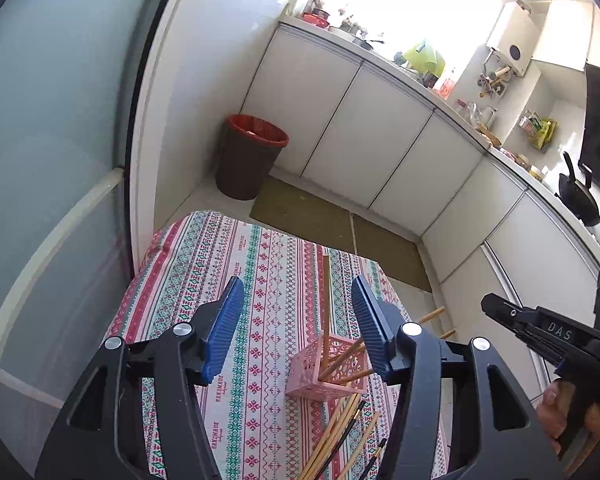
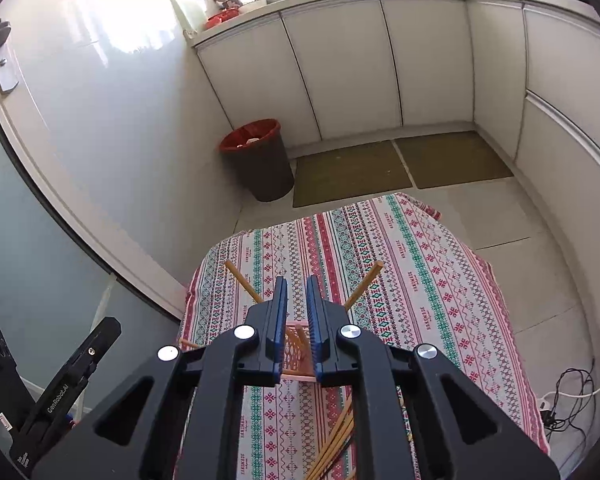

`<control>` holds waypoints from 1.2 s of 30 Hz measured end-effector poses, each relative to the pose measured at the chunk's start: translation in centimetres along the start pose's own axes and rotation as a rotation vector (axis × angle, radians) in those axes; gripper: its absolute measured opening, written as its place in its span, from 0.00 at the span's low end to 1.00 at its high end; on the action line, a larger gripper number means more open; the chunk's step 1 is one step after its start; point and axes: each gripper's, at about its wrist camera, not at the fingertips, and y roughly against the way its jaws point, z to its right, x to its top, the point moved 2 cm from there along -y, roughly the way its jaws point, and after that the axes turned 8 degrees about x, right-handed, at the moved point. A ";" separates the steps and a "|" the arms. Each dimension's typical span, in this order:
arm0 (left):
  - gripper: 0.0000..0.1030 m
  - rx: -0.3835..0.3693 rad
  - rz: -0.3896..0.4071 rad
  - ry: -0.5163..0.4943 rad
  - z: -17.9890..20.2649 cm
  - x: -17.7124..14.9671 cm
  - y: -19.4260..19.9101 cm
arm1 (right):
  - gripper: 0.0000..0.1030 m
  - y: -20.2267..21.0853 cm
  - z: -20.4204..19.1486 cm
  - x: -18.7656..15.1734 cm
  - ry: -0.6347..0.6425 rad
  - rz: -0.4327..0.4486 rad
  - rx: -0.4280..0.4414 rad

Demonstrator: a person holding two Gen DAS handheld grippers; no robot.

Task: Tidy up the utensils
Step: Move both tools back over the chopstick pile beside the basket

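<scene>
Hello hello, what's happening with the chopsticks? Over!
Left gripper open, empty. Right gripper jaws nearly closed, nothing visibly held. Some chopsticks standing in pink basket; loose chopsticks on tablecloth. Nothing in the way.

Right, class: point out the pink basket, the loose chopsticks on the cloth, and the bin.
pink basket [image 1: 314,376]: left wrist view, front lattice wall.
loose chopsticks [image 1: 342,432]: left wrist view, middle of the bundle.
bin [image 2: 266,168]: right wrist view, dark side wall.

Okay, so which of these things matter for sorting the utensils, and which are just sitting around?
Part of the job:
pink basket
chopsticks standing in it
loose chopsticks on the table

Just lying about:
bin
floor mats
wok
patterned tablecloth
</scene>
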 end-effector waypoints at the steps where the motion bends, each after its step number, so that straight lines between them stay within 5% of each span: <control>1: 0.52 0.001 0.002 -0.011 0.2 -0.1 0.1 | 0.12 0.5 -0.1 -0.2 0.009 0.007 -0.006; 7: 0.68 0.006 -0.008 -0.064 1.8 -1.3 0.9 | 0.35 3.8 0.0 -1.8 0.058 0.063 -0.054; 10: 0.76 0.021 -0.039 -0.109 2.9 -2.7 0.7 | 0.55 5.2 0.8 -3.2 0.066 0.094 -0.086; 15: 0.87 0.049 -0.163 -0.163 4.0 -6.3 -1.3 | 0.81 6.8 4.4 -6.0 -0.005 0.105 -0.100; 26: 0.89 0.072 -0.477 -0.533 10.8 -18.6 -7.7 | 0.90 5.7 18.9 -15.8 -0.202 -0.042 -0.288; 28: 0.83 0.061 -0.519 -0.609 12.6 -20.8 -9.0 | 0.90 5.4 21.9 -17.3 -0.270 -0.068 -0.311; 32: 0.41 0.019 -0.573 -0.675 15.7 -23.1 -11.5 | 0.90 5.5 26.2 -19.8 -0.369 -0.099 -0.310; 36: 0.26 0.050 -0.577 -0.697 18.0 -23.8 -14.1 | 0.90 7.2 27.7 -20.3 -0.412 -0.031 -0.271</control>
